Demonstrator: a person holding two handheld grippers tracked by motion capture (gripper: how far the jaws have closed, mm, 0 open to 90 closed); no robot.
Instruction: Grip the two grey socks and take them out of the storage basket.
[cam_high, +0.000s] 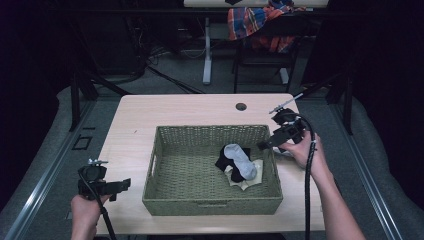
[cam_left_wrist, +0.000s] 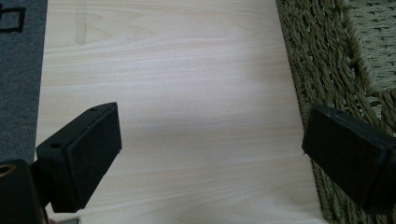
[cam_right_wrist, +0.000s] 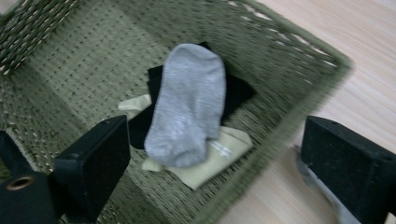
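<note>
1. Nearest the person, the left hand (cam_high: 84, 210) comes up from the bottom edge at the near left corner of the table (cam_high: 135, 117), gripping the left gripper (cam_high: 120, 185) level and pointed right toward the basket. Its jaws stand wide apart with nothing between them, bare pale wood showing below in the left gripper view (cam_left_wrist: 210, 140).
2. Just right of it sits the woven green basket (cam_high: 210, 205), taking up the near middle of the table.
3. Inside the basket, in its right half, a grey sock (cam_high: 240, 160) lies on top of a black sock (cam_high: 223, 159), and both rest on a cream-coloured sock (cam_high: 245, 182). In the right gripper view the grey sock (cam_right_wrist: 187, 107) lies lengthwise over the others.
4. On the right, the forearm reaches forward along the table's right edge, the right hand (cam_high: 302, 150) raised beside the basket's right wall. The right gripper (cam_high: 264, 145) angles left and down over the rim, jaws wide and empty (cam_right_wrist: 210, 154).
5. A pale, blurred thing lies on the table under that hand; I cannot tell what it is.
</note>
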